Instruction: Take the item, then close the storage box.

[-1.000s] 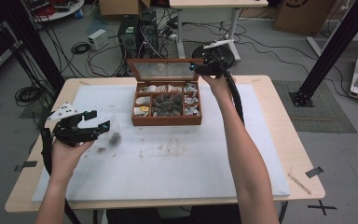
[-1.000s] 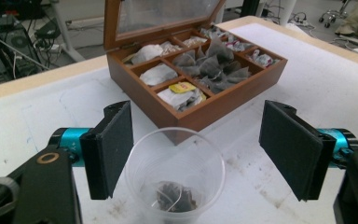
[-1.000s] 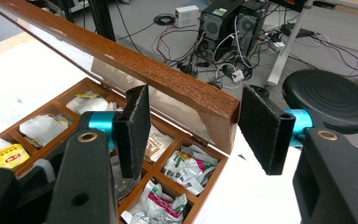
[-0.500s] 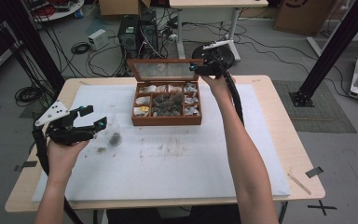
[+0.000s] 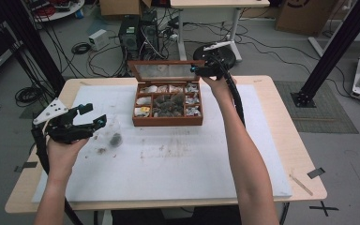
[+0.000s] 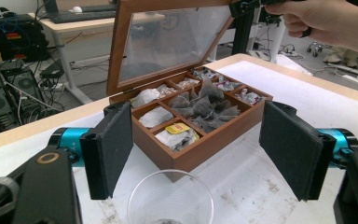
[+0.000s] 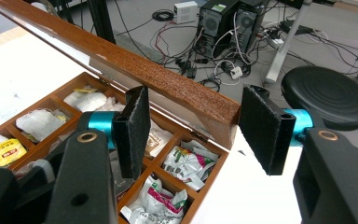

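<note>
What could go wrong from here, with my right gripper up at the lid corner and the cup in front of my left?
The right gripper is open around the lid corner, not clamping it; a nudge may drop the lid onto the tea box.

The clear cup sits just ahead of the open left gripper. It looks light, so a jaw brushing it might tip it.

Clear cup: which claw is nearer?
Left. The left claw hangs open just beside the clear cup. The right claw is far off, open at the tea box lid corner.
</note>
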The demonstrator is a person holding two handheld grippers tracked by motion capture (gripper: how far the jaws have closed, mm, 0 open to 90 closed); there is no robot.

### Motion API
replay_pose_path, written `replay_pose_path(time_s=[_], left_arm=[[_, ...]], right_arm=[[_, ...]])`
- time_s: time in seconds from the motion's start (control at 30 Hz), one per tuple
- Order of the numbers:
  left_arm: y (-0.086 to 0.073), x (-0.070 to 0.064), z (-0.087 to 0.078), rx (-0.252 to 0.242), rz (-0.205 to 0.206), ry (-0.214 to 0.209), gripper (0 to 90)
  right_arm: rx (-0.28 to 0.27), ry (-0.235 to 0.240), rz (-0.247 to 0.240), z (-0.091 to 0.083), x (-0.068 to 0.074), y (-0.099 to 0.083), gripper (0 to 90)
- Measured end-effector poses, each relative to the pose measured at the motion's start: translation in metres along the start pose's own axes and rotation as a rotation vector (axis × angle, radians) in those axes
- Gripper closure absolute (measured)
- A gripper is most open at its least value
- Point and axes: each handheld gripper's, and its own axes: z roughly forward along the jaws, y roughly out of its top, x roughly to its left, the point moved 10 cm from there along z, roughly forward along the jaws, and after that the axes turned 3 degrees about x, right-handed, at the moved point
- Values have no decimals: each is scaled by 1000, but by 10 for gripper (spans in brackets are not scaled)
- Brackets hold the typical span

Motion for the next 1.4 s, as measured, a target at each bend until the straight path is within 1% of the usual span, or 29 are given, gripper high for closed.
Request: replay_pose_path(time_s=[0.33,0.63,0.8,1.17,1.4], left_arm=[[1,0,-4,-9,-5,4,260],[2,-1,-7,-13,-1,-1,260],[3,-4,-8,-20,0,-9,260],[3,-8,-4,-14,6,-26,260],[4,-9,-5,-19,5,-30,260]], right_arm=[[3,8,1,-1,0,-1,449],[18,4,-13,-3,3,-5,449],[15,20,-5,-4,4,-10,442],[16,41,7,-6,9,-21,429],[16,58,20,-7,14,-33,419]])
